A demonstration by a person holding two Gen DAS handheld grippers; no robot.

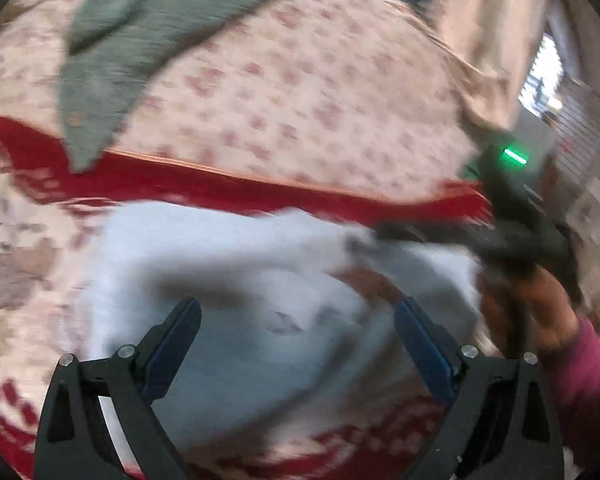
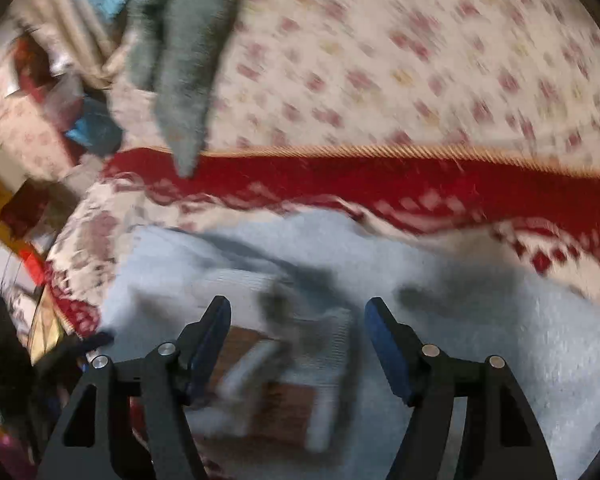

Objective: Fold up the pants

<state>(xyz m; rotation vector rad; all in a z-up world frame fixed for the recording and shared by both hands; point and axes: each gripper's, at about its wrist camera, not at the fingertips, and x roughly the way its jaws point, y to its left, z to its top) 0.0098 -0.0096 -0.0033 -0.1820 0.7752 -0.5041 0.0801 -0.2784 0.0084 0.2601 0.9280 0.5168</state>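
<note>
The pale blue-white pants (image 1: 240,264) lie bunched on the bed in front of both grippers, blurred in both views. My left gripper (image 1: 296,312) hangs open just above them with nothing between its blue pads. In the left wrist view the right gripper (image 1: 364,240) comes in from the right, held by a hand (image 1: 540,304) in a magenta sleeve, with its tips at the upper edge of the pants. In the right wrist view the right gripper (image 2: 298,308) stands open over the pants (image 2: 480,320). The ribbed waistband (image 2: 332,344) lies below the gap, and the pads are not pressing on it.
A grey-green garment (image 1: 140,40) (image 2: 184,60) lies farther back on the floral bedspread (image 1: 320,92). A red patterned blanket band (image 2: 380,184) crosses the bed behind the pants. Beige curtains (image 1: 488,40) and a window are at the back; clutter (image 2: 40,120) sits beside the bed.
</note>
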